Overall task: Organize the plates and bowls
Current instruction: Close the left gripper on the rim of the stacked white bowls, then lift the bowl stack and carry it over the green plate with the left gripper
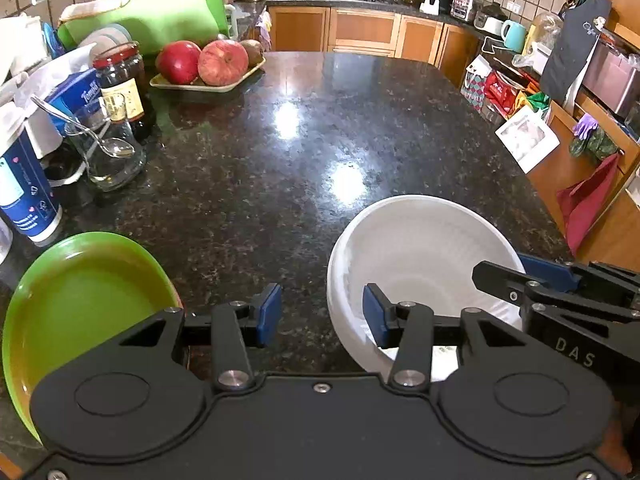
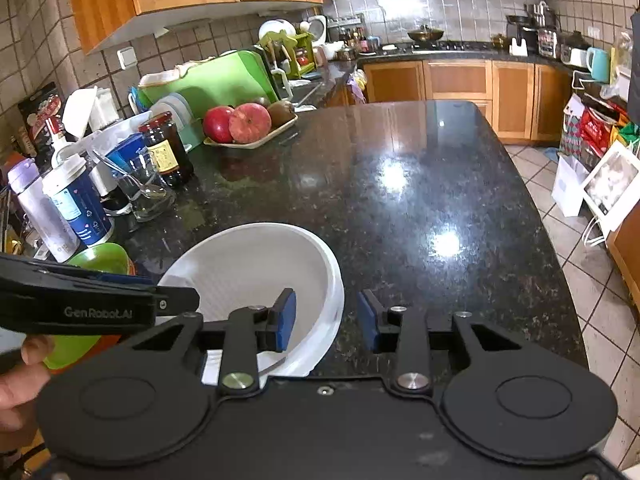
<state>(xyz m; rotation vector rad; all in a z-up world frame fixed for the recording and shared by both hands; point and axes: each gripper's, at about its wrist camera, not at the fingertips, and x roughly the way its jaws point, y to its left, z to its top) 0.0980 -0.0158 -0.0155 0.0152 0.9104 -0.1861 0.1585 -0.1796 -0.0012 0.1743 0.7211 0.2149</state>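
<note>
The dark granite counter (image 2: 420, 184) fills most of both views, bare through the middle and crowded along its far left with a fruit tray (image 1: 208, 86), a jar (image 1: 122, 80), a glass holding a spoon (image 1: 112, 152) and a blue-and-white cup (image 1: 24, 196). At the near edge sits the white bowl (image 2: 248, 264), and just left of it, apart from it, the green plate (image 1: 80, 300).

The main risk, as I judge it, lies at the bowl's rim. The bowl is light and smooth, and each gripper straddles one side of it. If one closes before the other, or one lifts alone, the bowl may tip or skid off the near edge of the counter. A pinch on thin sloping wall could also slip as the bowl rises. A sideways swing to the left could knock the green plate or the cup beyond it.

The left gripper (image 1: 322, 316) tilts steeply down, its fingers apart: the right pad (image 1: 374, 312) sits inside the bowl's left wall, the left pad over bare granite, neither visibly pressing. The right gripper (image 2: 326, 322) points down less steeply, fingers apart too, astride the bowl's right rim with a visible gap on both sides. A hand (image 2: 20, 384) shows at the near left of the right wrist view.
</note>
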